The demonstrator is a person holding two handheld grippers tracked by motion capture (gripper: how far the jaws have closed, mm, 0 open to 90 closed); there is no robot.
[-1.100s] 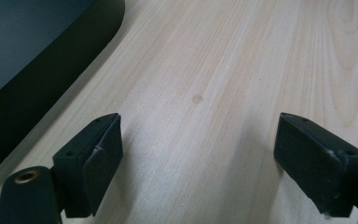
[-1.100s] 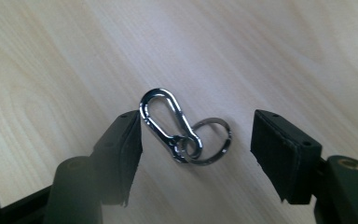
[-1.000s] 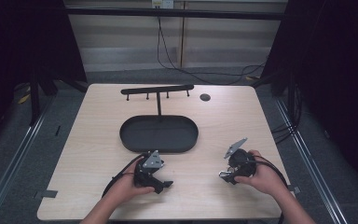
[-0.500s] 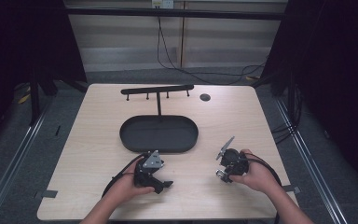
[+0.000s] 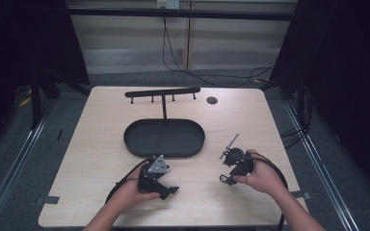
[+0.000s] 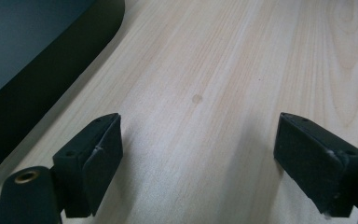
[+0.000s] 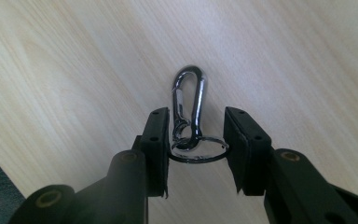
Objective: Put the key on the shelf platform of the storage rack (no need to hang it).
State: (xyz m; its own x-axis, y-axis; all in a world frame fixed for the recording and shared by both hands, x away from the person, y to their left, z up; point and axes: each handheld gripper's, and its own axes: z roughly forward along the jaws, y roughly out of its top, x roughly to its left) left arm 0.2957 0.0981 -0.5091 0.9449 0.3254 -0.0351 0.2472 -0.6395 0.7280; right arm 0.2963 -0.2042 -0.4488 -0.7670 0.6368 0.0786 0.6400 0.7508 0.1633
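On my left, at about seven o'clock on the wooden surface [image 5: 101, 144], my left hand [image 5: 127, 195] holds the left gripper [image 5: 160, 180] low over the wood, its grey three-cornered plate on top. In the left gripper view its fingers [image 6: 93, 161] stand wide apart with nothing between them, only bare wood grain, and the dark edge of the oval tray [image 6: 37, 79] runs along at ten o'clock.

At the centre of the surface lies the black oval tray [image 5: 164, 138], and just behind it, toward twelve o'clock, a thin post carries the black hook rack [image 5: 163, 92] with small pegs hanging under its bar. A small dark round disc [image 5: 212, 100] sits at one o'clock near the far edge.

On my right, at about five o'clock, my right hand [image 5: 262, 175] holds the right gripper [image 5: 235, 161] tilted down toward the wood. In the right gripper view its fingers [image 7: 156, 140] are part-way closed around a silver carabiner clip [image 7: 189, 105] with a dark key ring [image 7: 198, 151] at its base; the ring spans the gap and meets both fingers, so I read it as gripped by the ring, while the clip points away over the wood at twelve o'clock
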